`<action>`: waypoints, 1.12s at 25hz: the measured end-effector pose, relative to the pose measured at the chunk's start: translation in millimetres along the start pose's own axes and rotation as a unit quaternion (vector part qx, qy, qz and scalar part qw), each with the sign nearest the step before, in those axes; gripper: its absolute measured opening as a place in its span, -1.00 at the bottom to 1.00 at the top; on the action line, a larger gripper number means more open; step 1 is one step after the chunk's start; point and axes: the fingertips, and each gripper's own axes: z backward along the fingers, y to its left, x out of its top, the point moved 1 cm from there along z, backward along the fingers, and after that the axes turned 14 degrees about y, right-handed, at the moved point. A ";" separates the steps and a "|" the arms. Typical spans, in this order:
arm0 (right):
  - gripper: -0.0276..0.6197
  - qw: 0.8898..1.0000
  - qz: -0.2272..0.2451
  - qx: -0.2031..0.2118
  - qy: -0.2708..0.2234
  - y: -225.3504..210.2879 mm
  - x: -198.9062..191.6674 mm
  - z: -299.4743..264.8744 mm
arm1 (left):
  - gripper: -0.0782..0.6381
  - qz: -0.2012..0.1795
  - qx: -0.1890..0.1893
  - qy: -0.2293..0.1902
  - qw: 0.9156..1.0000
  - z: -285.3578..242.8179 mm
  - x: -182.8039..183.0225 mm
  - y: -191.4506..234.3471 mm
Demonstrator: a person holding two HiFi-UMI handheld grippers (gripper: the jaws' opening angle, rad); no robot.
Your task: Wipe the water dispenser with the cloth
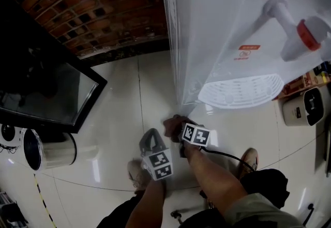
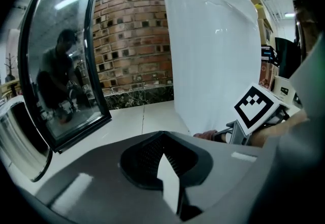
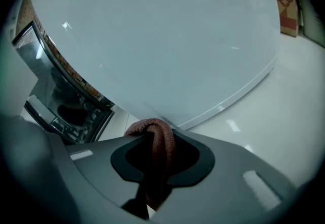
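The white water dispenser (image 1: 217, 25) stands tall at the upper right, with a red-capped tap (image 1: 305, 33) and a white drip tray (image 1: 240, 91). My right gripper (image 1: 176, 127) is down at its lower left corner, near the floor, shut on a reddish-brown cloth (image 1: 170, 124). In the right gripper view the folded cloth (image 3: 161, 147) bulges out of the right gripper (image 3: 155, 134), close to the dispenser's base edge (image 3: 223, 103). My left gripper (image 1: 151, 138) hovers just left of it; in its own view the left gripper (image 2: 165, 159) has its jaws drawn together on nothing.
A black-framed glass panel (image 1: 46, 92) leans at the left before a brick wall (image 1: 103, 10). A white cylindrical appliance (image 1: 49, 149) sits below it. A beige box (image 1: 305, 105) stands right of the dispenser. My shoes (image 1: 250, 161) rest on the glossy white floor (image 1: 129, 92).
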 end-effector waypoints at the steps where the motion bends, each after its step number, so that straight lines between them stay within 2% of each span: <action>1: -0.66 1.000 -0.001 -0.005 -0.004 -2.4 0.8 0.7 | -0.78 -0.001 -0.003 0.000 1.000 -1.1 0.6 -2.2; 7: -0.66 1.000 -0.008 -0.024 -0.010 -25.4 7.0 18.8 | -0.78 -0.021 -0.025 -0.009 0.999 2.9 8.2 -32.4; 13: -0.66 0.996 -0.053 -0.053 -0.039 -94.1 34.7 56.2 | -0.78 -0.047 -0.058 -0.013 0.997 5.0 16.8 -87.0; 21: -0.66 0.987 -0.112 -0.068 -0.090 -171.0 70.4 109.8 | -0.78 -0.095 -0.129 -0.025 0.987 10.1 33.5 -188.1; 25: -0.66 0.982 -0.138 -0.075 -0.105 -210.5 89.1 134.0 | -0.78 -0.113 -0.147 -0.031 0.982 17.2 38.9 -223.2; 28: -0.66 0.982 -0.134 -0.085 -0.107 -228.7 99.7 145.0 | -0.78 -0.116 -0.154 -0.035 0.981 22.1 43.7 -236.4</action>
